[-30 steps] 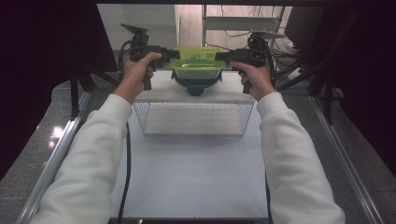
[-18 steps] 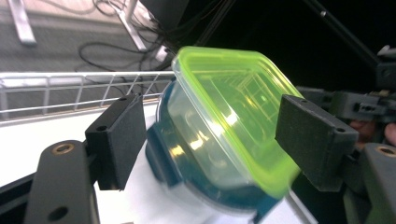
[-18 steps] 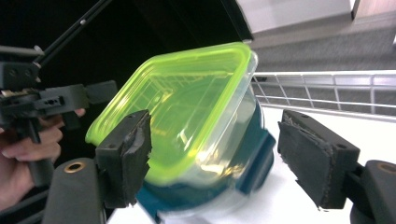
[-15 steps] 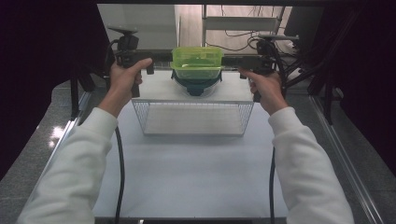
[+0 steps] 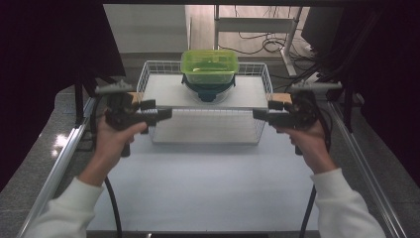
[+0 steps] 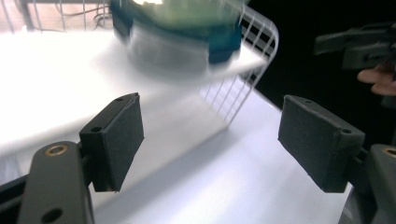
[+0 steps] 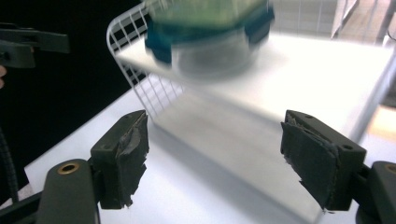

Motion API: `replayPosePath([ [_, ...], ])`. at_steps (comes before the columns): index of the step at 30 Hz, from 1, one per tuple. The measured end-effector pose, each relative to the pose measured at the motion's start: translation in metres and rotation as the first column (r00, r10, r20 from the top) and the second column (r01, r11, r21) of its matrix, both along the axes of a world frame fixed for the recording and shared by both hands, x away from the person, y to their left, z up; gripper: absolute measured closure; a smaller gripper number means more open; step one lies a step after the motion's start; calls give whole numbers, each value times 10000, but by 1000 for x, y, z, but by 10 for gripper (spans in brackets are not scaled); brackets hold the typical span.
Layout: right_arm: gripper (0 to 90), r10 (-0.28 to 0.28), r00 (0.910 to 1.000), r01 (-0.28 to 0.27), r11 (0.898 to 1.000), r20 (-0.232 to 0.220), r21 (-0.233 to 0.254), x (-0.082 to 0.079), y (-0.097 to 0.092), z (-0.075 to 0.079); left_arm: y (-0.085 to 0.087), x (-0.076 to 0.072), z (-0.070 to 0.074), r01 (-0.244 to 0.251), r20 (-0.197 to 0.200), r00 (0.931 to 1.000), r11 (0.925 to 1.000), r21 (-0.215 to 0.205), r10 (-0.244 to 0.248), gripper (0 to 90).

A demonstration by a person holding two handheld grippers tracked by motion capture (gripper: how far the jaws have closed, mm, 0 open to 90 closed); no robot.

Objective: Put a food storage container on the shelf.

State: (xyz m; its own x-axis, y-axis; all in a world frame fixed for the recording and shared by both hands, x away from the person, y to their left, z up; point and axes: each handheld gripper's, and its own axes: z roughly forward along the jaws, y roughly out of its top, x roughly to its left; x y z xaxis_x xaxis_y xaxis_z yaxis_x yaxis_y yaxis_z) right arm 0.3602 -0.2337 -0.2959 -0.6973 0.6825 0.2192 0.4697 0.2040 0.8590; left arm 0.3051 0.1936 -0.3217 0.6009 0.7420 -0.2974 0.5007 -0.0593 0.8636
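Observation:
A green-lidded box [image 5: 209,66] sits stacked on a clear tub with a teal lid [image 5: 208,90], on the white board in a white wire basket [image 5: 203,131]. Both grippers are apart from the stack, near the basket's front corners, pointing inward at each other. My left gripper [image 5: 166,113] is open and its jaws have just been opening; nothing lies between its pads [image 6: 116,140]. My right gripper [image 5: 257,114] is also open after just opening, with bare, frayed pads [image 7: 128,158]. The stack shows blurred in the left gripper view [image 6: 177,32] and in the right gripper view [image 7: 210,37].
The white tabletop [image 5: 208,183] spreads in front of the basket. Metal rails [image 5: 59,163] run along both sides. Dark curtains flank the table, and cables and a stand [image 5: 257,29] lie behind it.
A second ago both grippers were closed on the sides of the green-lidded box. They let go, opened, and drew outward and back toward the person. The stack stays in the basket.

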Motion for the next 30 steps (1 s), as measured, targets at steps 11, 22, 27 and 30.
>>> replayPosePath([
  [11, 229, -473, 9989, 472, 9964, 9, -700, -75, -33, -74, 11, -63, -90, -568, -634, 9961, 9960, 695, 612, 217],
  [22, 228, -623, 9950, 514, 9895, -776, -1350, -82, -45, -127, 2, -68, -125, -340, -1392, 9890, 9929, 1142, 499, 202],
  [27, 228, -624, 9950, 518, 9899, -782, -1317, -82, -46, -127, 2, -68, -131, -305, -1495, 9875, 9918, 1243, 491, 200],
  [30, 224, -672, 9948, 574, 9905, -762, -1246, -82, -47, -127, 2, -67, -131, -298, -1496, 9876, 9917, 1250, 486, 200],
])
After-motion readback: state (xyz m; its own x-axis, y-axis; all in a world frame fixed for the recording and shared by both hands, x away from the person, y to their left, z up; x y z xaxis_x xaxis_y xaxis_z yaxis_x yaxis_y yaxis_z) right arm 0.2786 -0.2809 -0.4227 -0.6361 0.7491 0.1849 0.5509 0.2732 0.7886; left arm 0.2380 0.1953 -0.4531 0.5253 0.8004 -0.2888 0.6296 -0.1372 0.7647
